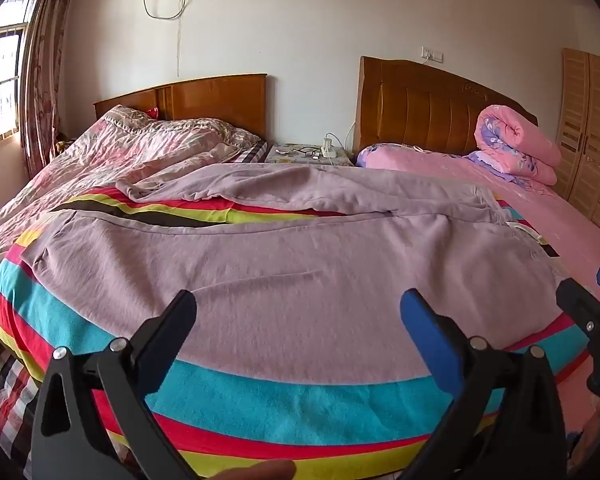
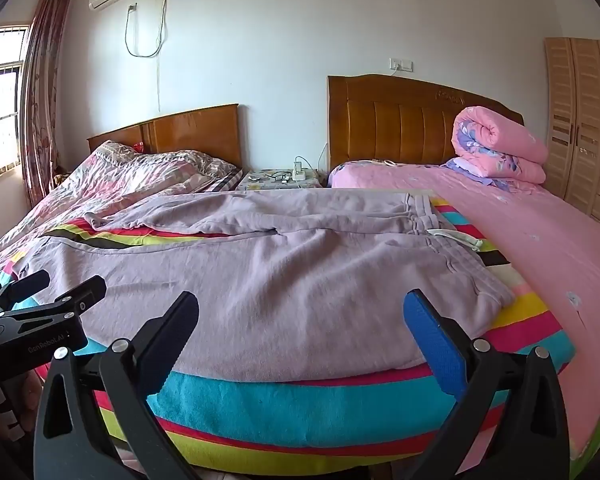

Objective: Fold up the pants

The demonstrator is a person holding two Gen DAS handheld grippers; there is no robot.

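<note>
Left gripper (image 1: 298,312) fingers spread wide, holding nothing, poised above the near edge of the pants (image 1: 284,256); right gripper (image 2: 300,312) the same, fingers wide and empty, nearer the waistband end. Lilac pants lie flat across a striped blanket (image 2: 300,412) on the bed, waistband to the right, legs running left, far leg rumpled. Beyond: nightstand (image 2: 278,178) between two wooden headboards, rolled pink quilt (image 2: 500,144) at right.
</note>
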